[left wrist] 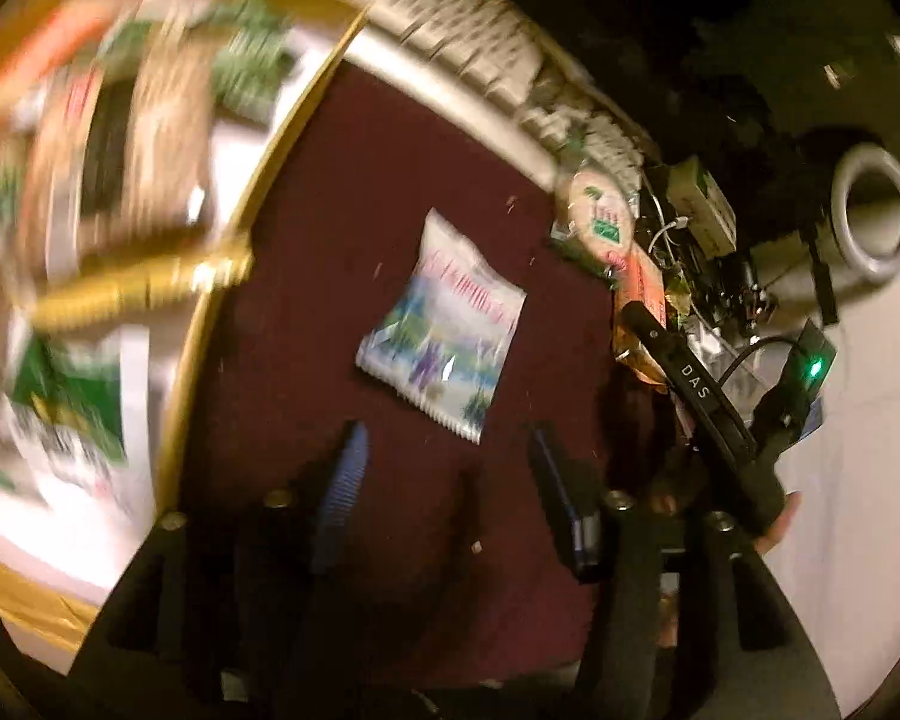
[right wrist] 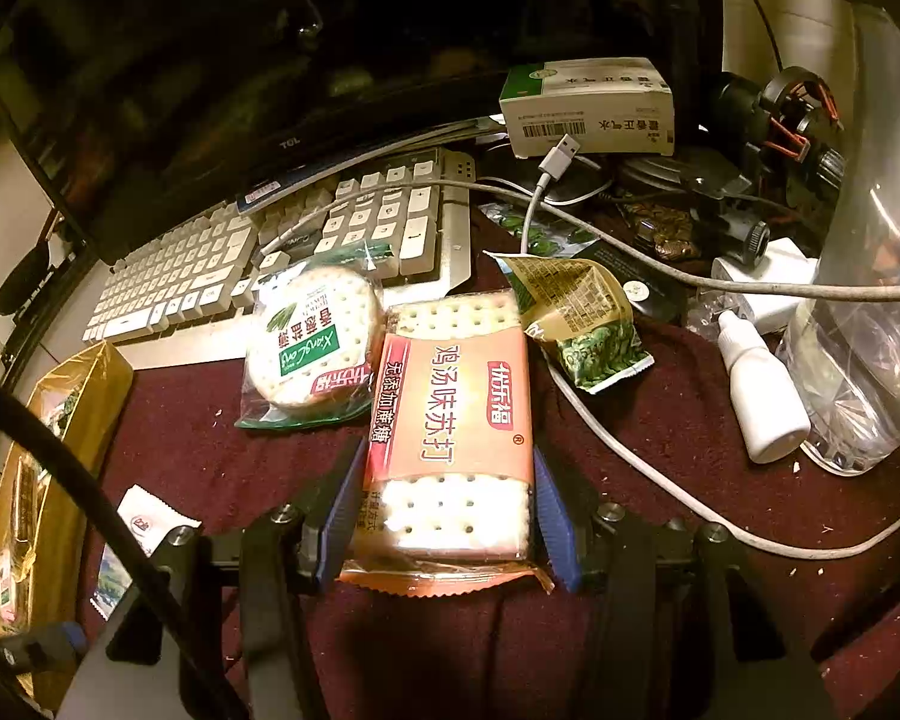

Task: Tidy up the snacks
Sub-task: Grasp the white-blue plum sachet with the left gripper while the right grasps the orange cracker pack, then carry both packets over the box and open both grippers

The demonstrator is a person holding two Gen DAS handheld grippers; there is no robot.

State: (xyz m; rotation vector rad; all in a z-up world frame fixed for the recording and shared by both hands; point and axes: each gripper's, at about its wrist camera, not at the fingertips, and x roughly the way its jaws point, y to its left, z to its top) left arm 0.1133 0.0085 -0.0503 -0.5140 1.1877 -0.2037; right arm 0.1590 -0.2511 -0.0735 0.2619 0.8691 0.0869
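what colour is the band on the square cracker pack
Orange-pink with a red stripe, on the square cracker pack; the right wrist view shows it best.

Black claw (right wrist: 444,516) frames, ribbed blue pads (right wrist: 342,510), silver screws, "DAS" lettering.

Left gripper (left wrist: 444,468) tilts downward, fingers apart; right gripper (right wrist: 444,516) clamped.

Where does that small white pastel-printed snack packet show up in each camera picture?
Left wrist view: the white packet lies mid-frame on the maroon cloth, ahead of the open left gripper.
Right wrist view: low on the left, partly hidden.
Shared landmark: the keyboard.
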